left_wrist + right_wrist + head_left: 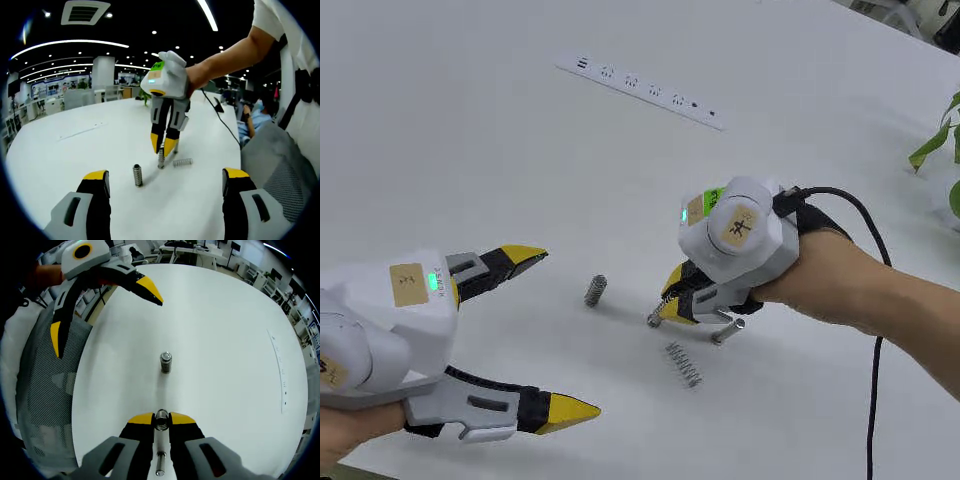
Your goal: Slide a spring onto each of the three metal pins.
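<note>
Yellow tips of our right gripper (pixel 163 146) pinch a spring (pixel 161 421) on its pin (pixel 160 459) by the table (pixel 470 150); we should keep both aligned and push gently. Our left gripper (pixel 560 332) hangs spread.

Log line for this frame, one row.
left gripper open, hovering | right gripper shut on spring | pin with spring upright | loose spring lying on table
</note>
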### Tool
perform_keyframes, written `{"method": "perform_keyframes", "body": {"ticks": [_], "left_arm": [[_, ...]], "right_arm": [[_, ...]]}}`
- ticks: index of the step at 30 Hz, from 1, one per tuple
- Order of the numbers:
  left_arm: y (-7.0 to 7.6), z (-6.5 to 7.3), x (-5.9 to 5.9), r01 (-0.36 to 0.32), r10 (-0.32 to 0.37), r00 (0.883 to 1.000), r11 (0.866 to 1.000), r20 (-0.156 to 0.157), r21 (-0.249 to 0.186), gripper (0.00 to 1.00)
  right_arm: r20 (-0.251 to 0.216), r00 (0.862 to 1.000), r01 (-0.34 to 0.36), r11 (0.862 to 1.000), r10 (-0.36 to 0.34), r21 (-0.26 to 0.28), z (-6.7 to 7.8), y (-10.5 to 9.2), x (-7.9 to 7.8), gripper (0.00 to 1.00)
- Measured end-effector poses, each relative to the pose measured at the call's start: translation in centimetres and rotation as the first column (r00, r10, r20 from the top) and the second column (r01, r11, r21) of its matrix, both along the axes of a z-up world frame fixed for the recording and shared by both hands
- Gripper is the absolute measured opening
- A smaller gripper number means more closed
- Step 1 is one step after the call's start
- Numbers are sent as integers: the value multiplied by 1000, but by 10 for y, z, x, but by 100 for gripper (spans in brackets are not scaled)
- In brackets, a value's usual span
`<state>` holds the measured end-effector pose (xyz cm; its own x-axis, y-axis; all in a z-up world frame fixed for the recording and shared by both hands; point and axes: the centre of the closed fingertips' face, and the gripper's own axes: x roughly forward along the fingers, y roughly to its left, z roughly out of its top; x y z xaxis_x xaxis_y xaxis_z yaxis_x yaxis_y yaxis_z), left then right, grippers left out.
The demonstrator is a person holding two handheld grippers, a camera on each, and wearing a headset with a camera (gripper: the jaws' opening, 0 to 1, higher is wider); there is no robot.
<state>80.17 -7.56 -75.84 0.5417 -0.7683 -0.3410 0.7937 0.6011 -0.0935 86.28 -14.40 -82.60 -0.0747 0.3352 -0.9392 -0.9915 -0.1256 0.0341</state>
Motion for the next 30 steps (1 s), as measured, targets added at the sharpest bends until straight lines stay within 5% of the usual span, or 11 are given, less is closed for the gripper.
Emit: {"method": "perform_keyframes", "body": {"ticks": [13, 30], "left_arm": [[-1, -1, 0, -1, 1, 1000, 1000, -2, 0, 95], [1, -7, -3, 12, -12, 1000, 1000, -15, 13, 95]], "right_arm": [[19, 1000, 0, 1000, 0, 14, -16, 2, 1, 12], [18, 1000, 6, 1000, -6, 18, -20, 2, 2, 16]]}}
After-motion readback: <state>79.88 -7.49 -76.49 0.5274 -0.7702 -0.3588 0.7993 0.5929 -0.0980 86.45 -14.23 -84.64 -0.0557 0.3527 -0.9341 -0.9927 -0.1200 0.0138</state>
